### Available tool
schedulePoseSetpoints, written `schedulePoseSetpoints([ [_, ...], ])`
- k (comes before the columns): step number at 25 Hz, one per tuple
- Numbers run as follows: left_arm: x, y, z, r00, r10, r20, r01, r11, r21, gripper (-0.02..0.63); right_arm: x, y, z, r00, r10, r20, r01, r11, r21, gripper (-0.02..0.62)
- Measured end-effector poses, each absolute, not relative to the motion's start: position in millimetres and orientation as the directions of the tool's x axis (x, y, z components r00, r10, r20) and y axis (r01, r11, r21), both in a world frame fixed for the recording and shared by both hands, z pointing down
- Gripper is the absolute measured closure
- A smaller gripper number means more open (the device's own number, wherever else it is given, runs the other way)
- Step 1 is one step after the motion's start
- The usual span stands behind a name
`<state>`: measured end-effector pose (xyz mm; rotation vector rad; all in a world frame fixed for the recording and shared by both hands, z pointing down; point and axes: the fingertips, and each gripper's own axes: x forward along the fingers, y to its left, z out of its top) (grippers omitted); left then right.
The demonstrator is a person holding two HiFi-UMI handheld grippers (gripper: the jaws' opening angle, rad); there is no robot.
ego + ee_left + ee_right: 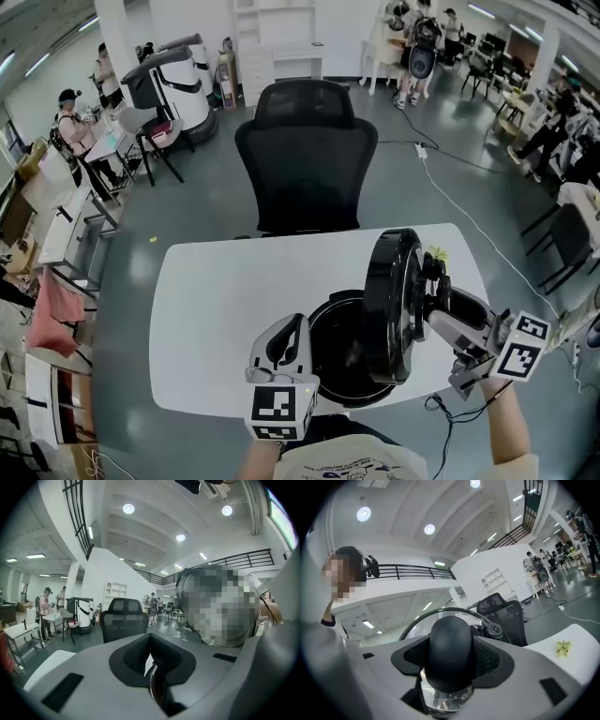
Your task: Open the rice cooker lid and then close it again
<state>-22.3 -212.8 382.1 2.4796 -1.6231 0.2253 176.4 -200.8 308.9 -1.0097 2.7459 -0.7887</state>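
Observation:
A black rice cooker (336, 354) stands on the white table (216, 300), its pot open to view. Its lid (394, 305) is up on edge, almost upright, at the pot's right side. My right gripper (439, 298) reaches in from the right. It is shut on the lid's rounded black handle (450, 656), with a pad pressed on each side. Behind the handle I see the lid's ring (440, 615). My left gripper (286, 339) hovers at the pot's left rim (157, 686), its tips together with nothing between them.
A black office chair (305, 155) stands behind the table's far edge. A small yellow-green thing (438, 255) lies on the table just beyond the lid. A black cable (441, 408) hangs off the near right edge. People and desks are far off in the room.

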Motion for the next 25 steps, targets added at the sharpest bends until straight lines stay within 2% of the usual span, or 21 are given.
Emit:
schedulePoseSetpoints([
  [11,23.3,-207.8,353.7,0.470,-0.867,0.164,-0.881,-0.471,0.035,0.592,227.5,-186.0,295.2,-0.670,-0.741,-0.036,-0.577,0.551,-0.604,0.302],
  [25,43.5,-197.0,353.3,0.510,-0.847,0.149,-0.858,-0.512,0.030,0.592,259.2,-160.3,300.9,-0.603,-0.796,-0.047,-0.593,0.486,-0.642,0.302],
])
